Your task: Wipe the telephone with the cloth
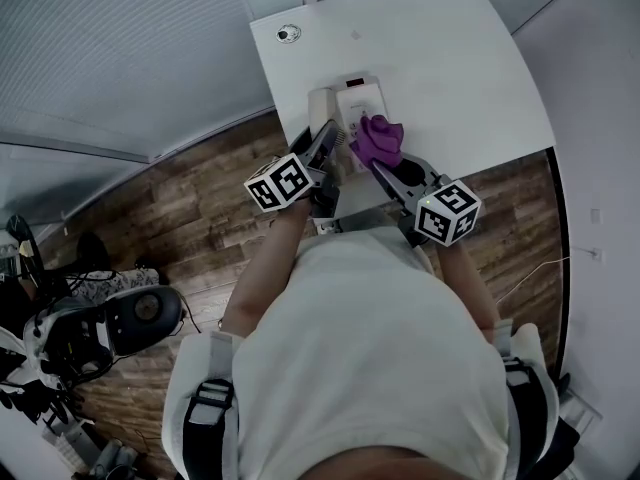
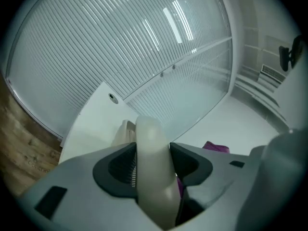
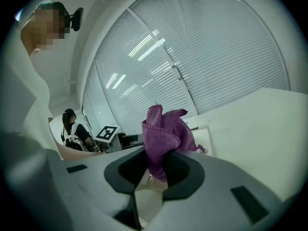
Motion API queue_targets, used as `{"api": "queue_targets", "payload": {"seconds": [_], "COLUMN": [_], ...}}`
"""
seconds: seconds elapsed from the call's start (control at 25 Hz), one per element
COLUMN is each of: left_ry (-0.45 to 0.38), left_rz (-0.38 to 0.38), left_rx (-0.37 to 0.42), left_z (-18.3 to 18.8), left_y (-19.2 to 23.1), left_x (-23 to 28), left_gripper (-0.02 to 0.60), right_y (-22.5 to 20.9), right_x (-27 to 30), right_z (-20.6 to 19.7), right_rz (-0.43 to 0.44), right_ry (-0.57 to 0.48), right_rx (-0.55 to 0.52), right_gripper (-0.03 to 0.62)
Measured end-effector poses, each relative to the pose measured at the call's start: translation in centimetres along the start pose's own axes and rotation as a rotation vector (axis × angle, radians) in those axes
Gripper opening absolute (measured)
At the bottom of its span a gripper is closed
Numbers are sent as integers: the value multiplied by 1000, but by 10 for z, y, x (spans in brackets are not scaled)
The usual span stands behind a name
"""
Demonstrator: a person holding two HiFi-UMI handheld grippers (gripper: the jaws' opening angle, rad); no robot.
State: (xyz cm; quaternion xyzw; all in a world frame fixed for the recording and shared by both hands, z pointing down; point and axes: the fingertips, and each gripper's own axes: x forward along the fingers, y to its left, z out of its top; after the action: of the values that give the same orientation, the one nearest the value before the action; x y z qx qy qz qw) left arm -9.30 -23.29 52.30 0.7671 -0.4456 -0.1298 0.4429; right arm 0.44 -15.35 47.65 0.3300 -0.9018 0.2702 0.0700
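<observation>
A cream telephone base (image 1: 360,98) sits on the white table (image 1: 450,58). Its cream handset (image 2: 151,167) stands between the jaws of my left gripper (image 2: 153,163), which is shut on it; the same handset (image 1: 321,113) lies at the base's left side. Whether it is lifted off the cradle I cannot tell. My right gripper (image 3: 156,165) is shut on a bunched purple cloth (image 3: 163,131). That cloth (image 1: 378,140) hangs over the near edge of the telephone, just right of the left gripper (image 1: 325,146). The right gripper (image 1: 378,163) comes in from the near right.
A small round fitting (image 1: 288,34) is set in the table's far left corner. White blinds (image 2: 120,42) run behind the table. Wooden floor (image 1: 190,198) lies to the left, with an office chair (image 1: 120,323) near my left side. A person (image 3: 72,126) stands in the background.
</observation>
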Motion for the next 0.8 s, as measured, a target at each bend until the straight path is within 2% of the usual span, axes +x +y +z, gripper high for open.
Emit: {"api": "queue_targets", "payload": {"seconds": [0.48,0.8], "left_ry": [18,14], "left_rz": [261,395], "left_rx": [178,234], "left_z": [-7,-13], "left_y": [12,13], "left_x": [17,22], "left_gripper": [227,227], "right_y": [-25,-38], "right_x": [-1,6], "right_z": [26,43], "right_rz": [53,118], "right_ry": [-7,12], "right_rx": [11,-3], "right_gripper": [97,97]}}
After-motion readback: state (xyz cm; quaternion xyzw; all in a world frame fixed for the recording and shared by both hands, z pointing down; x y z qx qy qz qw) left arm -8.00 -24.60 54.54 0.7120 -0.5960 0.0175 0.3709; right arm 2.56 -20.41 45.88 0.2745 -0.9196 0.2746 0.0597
